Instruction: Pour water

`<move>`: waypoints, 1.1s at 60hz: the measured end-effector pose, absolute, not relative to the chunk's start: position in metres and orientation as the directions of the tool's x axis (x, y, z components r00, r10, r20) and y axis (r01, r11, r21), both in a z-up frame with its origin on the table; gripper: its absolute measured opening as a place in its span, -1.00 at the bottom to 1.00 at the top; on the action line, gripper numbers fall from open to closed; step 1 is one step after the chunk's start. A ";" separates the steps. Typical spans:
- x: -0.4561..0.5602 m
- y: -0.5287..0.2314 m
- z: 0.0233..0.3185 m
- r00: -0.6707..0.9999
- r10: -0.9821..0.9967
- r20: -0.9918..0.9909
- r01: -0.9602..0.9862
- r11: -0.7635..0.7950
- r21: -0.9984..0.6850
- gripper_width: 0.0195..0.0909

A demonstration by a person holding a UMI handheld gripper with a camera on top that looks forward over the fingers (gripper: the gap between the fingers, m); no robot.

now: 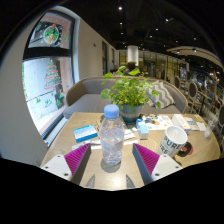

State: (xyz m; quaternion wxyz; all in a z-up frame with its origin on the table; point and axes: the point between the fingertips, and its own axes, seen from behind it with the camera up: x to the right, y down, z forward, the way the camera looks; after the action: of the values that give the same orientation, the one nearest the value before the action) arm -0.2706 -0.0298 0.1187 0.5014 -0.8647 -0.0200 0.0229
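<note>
Stretching across the foreground, the wooden bench (70, 128) is carrying everything, with a grey sofa (85, 95) sitting beyond it. A leafy potted plant (130, 92) is standing behind the water bottle (112, 135), its pot partly hidden. A white mug (174, 141) with unreadable lettering is sitting beside the right finger, and a blue packet (85, 132) is lying left of the bottle. The gripper (112, 158) is holding its jaws spread, the capped bottle standing between the pads (76, 158) with gaps either side.

Grey sofa (92, 98) beyond wooden table (70, 128), window (45, 75) beside
</note>
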 end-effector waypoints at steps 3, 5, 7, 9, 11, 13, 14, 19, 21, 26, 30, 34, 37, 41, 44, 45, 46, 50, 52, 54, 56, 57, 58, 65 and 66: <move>-0.271 -0.009 0.108 0.999 0.049 -0.018 0.008 -0.487 -0.873 0.87; -0.270 0.003 0.102 0.999 0.040 -0.020 0.002 -0.485 -0.875 0.86; -0.272 0.015 0.096 0.999 0.037 -0.025 -0.004 -0.479 -0.878 0.85; -0.273 0.023 0.091 0.999 0.035 -0.029 -0.009 -0.474 -0.880 0.82; -0.273 0.031 0.088 0.999 0.031 -0.028 -0.010 -0.466 -0.885 0.74; -0.274 0.037 0.085 0.999 0.034 -0.029 -0.010 -0.455 -0.890 0.56; -0.275 0.041 0.083 0.999 0.039 -0.030 -0.010 -0.449 -0.893 0.46; -0.275 0.049 0.080 0.999 0.043 -0.004 0.015 -0.420 -0.907 0.05; -0.277 0.051 0.081 0.999 0.050 0.000 0.020 -0.408 -0.913 -0.01; -0.280 0.052 0.083 0.998 0.061 -0.016 0.010 -0.395 -0.919 -0.20; -0.279 0.050 0.083 0.998 0.059 -0.023 0.002 -0.391 -0.920 -0.42; -0.276 0.050 0.082 0.999 0.050 -0.020 0.001 -0.391 -0.920 -0.55; -0.275 0.048 0.084 0.999 0.047 -0.017 0.003 -0.391 -0.920 -0.55; -0.275 0.045 0.089 0.998 0.047 -0.028 -0.008 -0.387 -0.922 -0.55; -0.274 0.043 0.094 0.998 0.048 -0.032 -0.012 -0.385 -0.923 -0.55; -0.274 0.043 0.096 0.998 0.046 -0.034 -0.013 -0.383 -0.924 -0.55; -0.274 0.043 0.099 0.998 0.047 -0.036 -0.016 -0.381 -0.924 -0.55; -0.277 0.040 0.114 0.995 0.056 -0.081 -0.054 -0.375 -0.926 -0.55; -0.279 0.039 0.126 0.991 0.056 -0.123 -0.094 -0.369 -0.925 -0.54; -0.281 0.038 0.140 0.983 0.055 -0.175 -0.144 -0.362 -0.921 -0.54; -0.281 0.036 0.156 0.968 0.059 -0.245 -0.208 -0.358 -0.910 -0.55; -0.282 0.036 0.163 0.957 0.061 -0.283 -0.244 -0.357 -0.902 -0.55; -0.283 0.035 0.171 0.944 0.063 -0.324 -0.282 -0.357 -0.891 -0.55; -0.288 0.038 0.225 0.743 0.056 -0.667 -0.608 -0.363 -0.706 -0.55; -0.290 0.035 0.239 0.703 0.048 -0.710 -0.649 -0.365 -0.667 -0.55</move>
State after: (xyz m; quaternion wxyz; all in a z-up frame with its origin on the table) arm -0.2901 0.0354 0.2390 0.5273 -0.7571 0.1987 0.3306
